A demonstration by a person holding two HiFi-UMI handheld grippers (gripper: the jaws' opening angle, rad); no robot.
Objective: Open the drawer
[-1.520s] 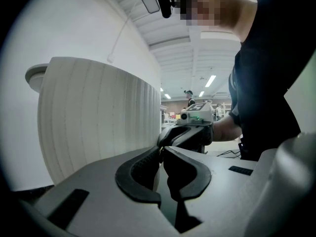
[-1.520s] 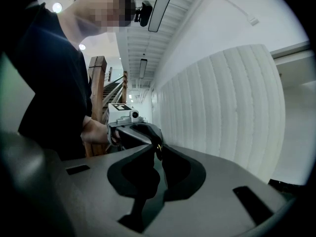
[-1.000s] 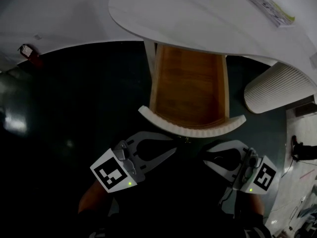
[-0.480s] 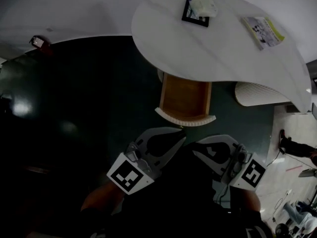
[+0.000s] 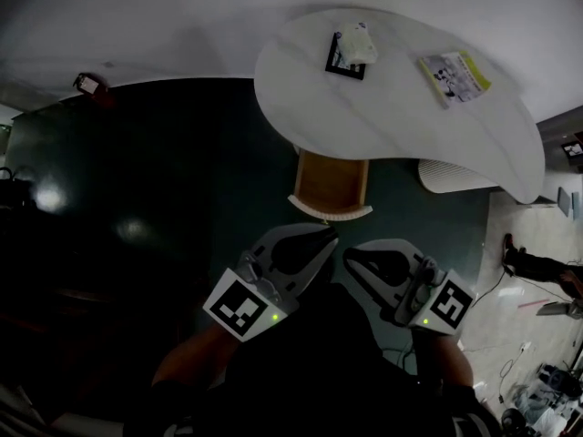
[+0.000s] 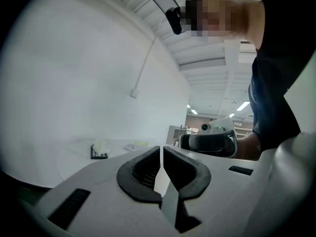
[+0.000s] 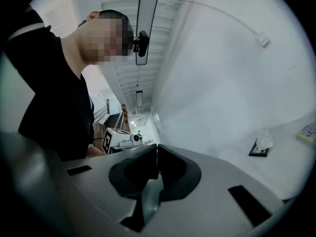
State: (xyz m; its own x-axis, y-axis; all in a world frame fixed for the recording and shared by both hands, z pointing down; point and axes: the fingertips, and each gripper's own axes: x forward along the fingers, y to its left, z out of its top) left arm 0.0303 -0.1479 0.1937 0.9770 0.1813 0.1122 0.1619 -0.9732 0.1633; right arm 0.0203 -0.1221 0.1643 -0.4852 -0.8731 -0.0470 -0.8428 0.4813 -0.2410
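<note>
The drawer [image 5: 332, 182] under the white table [image 5: 401, 121] stands pulled out, its wooden bottom bare and its ribbed white front [image 5: 330, 212] toward me. My left gripper [image 5: 328, 238] hangs just below that front, apart from it, jaws shut with nothing between them. The right gripper [image 5: 350, 252] is beside it, also shut and holding nothing. In the left gripper view the left gripper [image 6: 161, 152] points over the table with its black pads together. The right gripper view shows the right gripper [image 7: 157, 154] closed the same way.
On the table lie a black tray with a crumpled white thing [image 5: 350, 49] and a booklet [image 5: 453, 73]. A ribbed white unit [image 5: 455, 176] sits under the table's right side. Dark floor spreads left, with a small red object [image 5: 88, 85]. Cables lie at the right.
The head view has pulled back, so the table and open drawer look smaller and farther. Both grippers have come away from the drawer front and closer together.
</note>
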